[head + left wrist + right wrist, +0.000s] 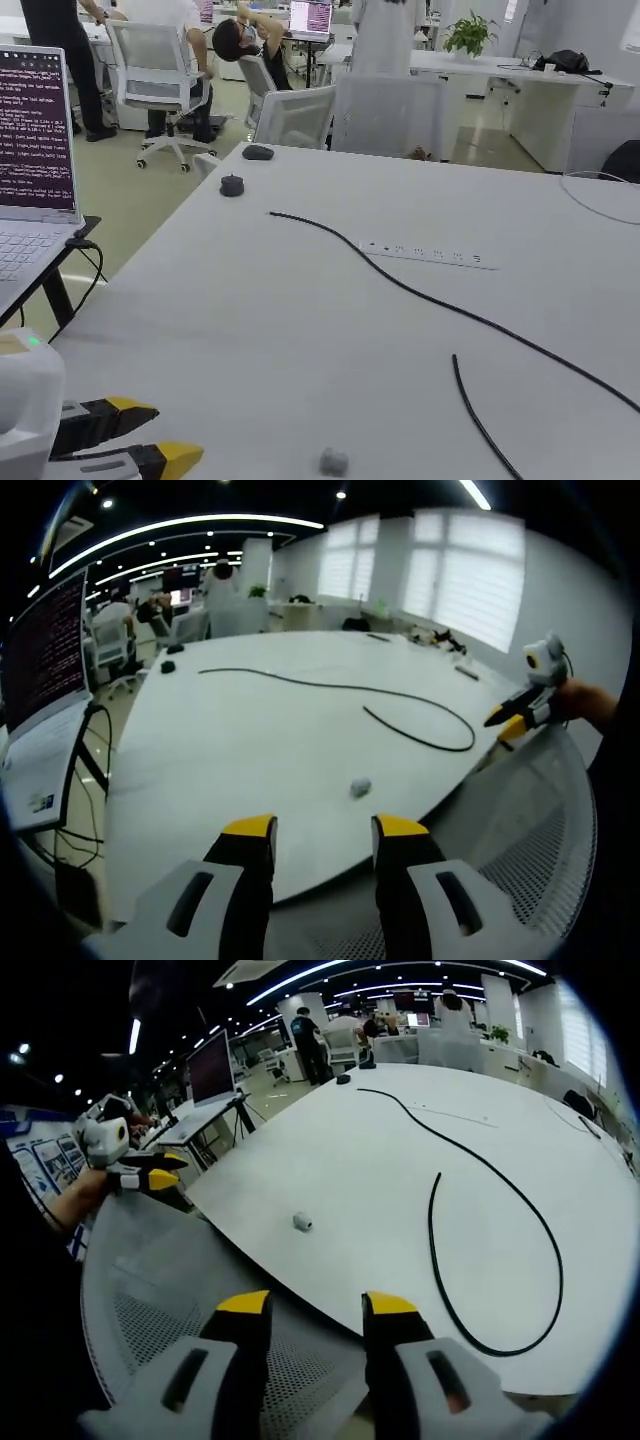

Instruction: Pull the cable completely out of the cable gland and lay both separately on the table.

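**Loose gland sitting close to the table edge**

Both grippers are hovering off the near edge of the white table (250, 350), above the mesh chair back (150, 1290). The left gripper (312, 825) and the right gripper (305, 1300) are each showing parted jaws with nothing between them. The black cable (440, 299) is lying in a long curve across the tabletop. The small grey cable gland (333, 462) is sitting clear of it, near the edge facing the person, so the job is looking finished. The gland is posing the main risk: small and apparently rounded, it is likely to roll off the edge if a gripper reaching back in is brushing it, or if the cable's loose end is being dragged into it.
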Available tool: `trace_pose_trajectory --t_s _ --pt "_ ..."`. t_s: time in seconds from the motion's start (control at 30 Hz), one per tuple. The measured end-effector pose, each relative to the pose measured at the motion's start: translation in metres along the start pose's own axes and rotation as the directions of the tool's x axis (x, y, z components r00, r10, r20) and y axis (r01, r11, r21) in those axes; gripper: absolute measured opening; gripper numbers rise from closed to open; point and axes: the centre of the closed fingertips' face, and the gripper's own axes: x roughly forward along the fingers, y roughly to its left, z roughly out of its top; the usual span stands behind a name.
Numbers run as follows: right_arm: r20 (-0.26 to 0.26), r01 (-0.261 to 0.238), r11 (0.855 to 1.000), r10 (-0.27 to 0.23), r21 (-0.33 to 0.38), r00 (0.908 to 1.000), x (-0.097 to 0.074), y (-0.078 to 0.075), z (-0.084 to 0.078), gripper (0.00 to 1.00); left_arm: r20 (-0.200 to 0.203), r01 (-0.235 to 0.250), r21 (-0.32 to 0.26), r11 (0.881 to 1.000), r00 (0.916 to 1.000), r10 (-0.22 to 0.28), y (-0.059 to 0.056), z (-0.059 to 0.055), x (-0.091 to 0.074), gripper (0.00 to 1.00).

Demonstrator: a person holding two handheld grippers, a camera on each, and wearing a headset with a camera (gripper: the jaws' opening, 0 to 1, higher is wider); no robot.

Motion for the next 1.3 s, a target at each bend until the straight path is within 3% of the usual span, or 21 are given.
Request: trace_pose_trajectory --t_s 0.4,1.3 --pt "-0.061 -0.022 1.0 0.021 -0.011 0.9979 0.006 0.002 -0.01 0.37 -0.005 0.007 0.001 1.0 1.0 -0.007 0.001 -0.001 0.004 0.37" --pt "-0.098 -0.031 0.999 0.029 -0.017 0.9947 0.009 0.006 -0.022 0.37 -0.02 0.025 0.028 0.999 0.9995 -0.024 -0.006 -0.001 0.008 0.36"
